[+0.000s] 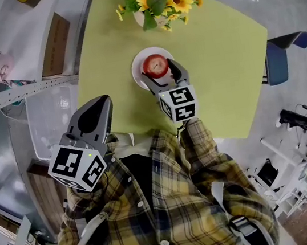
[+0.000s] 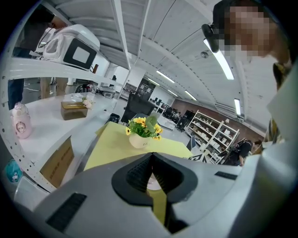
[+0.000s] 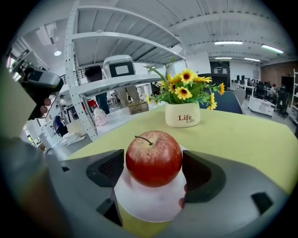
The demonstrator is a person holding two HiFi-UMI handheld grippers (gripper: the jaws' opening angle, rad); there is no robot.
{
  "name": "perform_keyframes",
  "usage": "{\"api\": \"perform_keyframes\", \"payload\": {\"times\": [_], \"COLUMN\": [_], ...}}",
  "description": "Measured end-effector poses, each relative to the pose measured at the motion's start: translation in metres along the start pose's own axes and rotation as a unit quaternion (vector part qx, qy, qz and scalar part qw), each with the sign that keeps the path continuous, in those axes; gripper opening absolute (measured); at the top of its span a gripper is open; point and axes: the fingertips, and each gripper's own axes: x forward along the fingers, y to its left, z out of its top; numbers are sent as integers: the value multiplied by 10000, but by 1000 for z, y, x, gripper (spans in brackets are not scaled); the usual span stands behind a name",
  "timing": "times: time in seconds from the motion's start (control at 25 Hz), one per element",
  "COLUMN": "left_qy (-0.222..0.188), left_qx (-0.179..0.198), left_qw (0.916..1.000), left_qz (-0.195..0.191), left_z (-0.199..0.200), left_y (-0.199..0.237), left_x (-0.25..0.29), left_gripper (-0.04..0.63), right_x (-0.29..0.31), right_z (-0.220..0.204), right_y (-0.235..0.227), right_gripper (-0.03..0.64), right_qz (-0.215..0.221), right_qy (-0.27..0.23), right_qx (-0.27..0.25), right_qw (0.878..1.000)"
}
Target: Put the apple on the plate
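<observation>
Head view: right gripper [image 1: 160, 72] flanked the red apple [image 1: 155, 65] over the white plate [image 1: 138, 69], upper centre of frame; left gripper [image 1: 94, 106] hung idle at lower left. Left gripper view: jaws closed tip to tip, nothing between. Right gripper view: pads appeared pressed on both flanks of the apple, which sat on or just above the plate. Judgement: confirm the base is seated, part the jaws evenly, back out straight to avoid rolling it. Flower pot [image 3: 182, 115] read "Life Life".
</observation>
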Motion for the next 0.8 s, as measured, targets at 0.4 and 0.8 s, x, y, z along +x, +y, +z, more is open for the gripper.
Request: {"api": "perform_keyframes", "payload": {"times": [0.4,0.8], "left_qy": [31,-118], "left_qx": [69,189], "left_qw": [9996,9986], "left_qz": [-270,-478], "left_z": [4,14], "left_y": [-10,-16], "left_x": [8,4], "left_gripper": [8,8], "right_x": [-6,-30], "right_z": [11,25], "right_y": [-4,-3], "right_gripper": [374,374], "right_qz": [-186,-426], "right_qy": [-131,-349], "right_qx": [41,233], "right_qw": [9997,9982]}}
